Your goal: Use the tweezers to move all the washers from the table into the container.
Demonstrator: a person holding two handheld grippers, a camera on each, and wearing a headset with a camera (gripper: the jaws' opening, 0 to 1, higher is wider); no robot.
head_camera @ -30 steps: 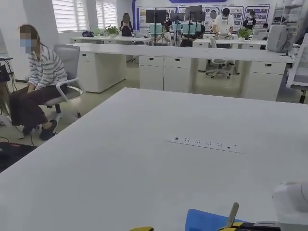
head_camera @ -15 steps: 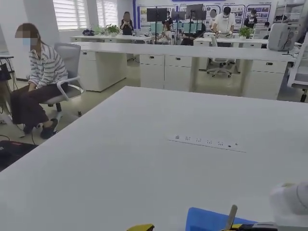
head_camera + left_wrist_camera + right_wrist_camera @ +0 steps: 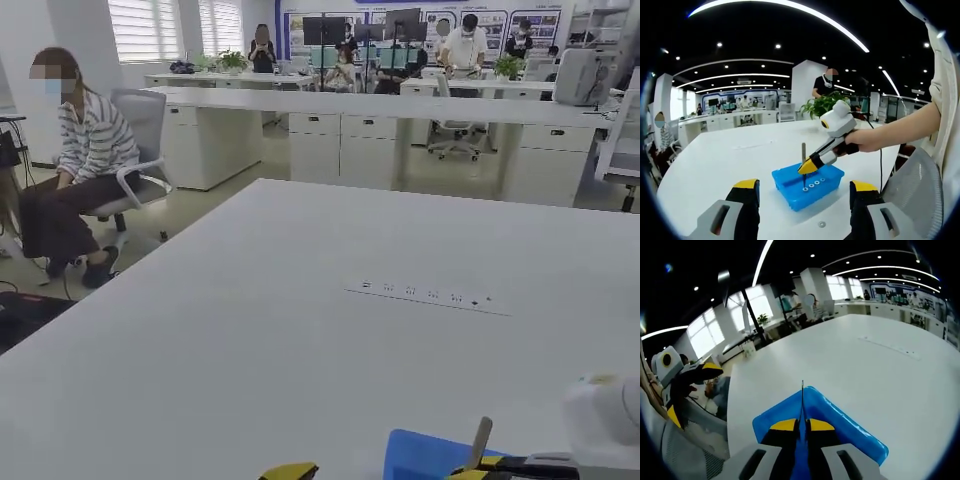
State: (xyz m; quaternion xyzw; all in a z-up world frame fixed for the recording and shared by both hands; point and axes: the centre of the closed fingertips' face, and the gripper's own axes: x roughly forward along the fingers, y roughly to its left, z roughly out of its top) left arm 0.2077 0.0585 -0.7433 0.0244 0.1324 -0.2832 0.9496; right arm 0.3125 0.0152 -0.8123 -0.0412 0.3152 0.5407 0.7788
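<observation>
A blue container (image 3: 790,182) sits on the white table (image 3: 715,160), with several washers (image 3: 816,184) lying inside. One washer (image 3: 821,224) lies on the table just in front of it. My right gripper (image 3: 809,167) is shut on the tweezers (image 3: 803,152), which point down into the container beside the washers. In the right gripper view the jaws (image 3: 801,426) pinch the tweezers (image 3: 801,397) over the container (image 3: 845,422). My left gripper (image 3: 805,186) stands wide open in front of the container, with nothing between its jaws. At the head view's bottom edge lie the container (image 3: 425,455) and the tweezers' end (image 3: 481,438).
A flush power strip (image 3: 425,296) is set into the table's far half. A person sits on a chair (image 3: 140,150) off the left side. Other desks (image 3: 380,130) and people stand further back. A mesh chair back (image 3: 920,185) is near my right arm.
</observation>
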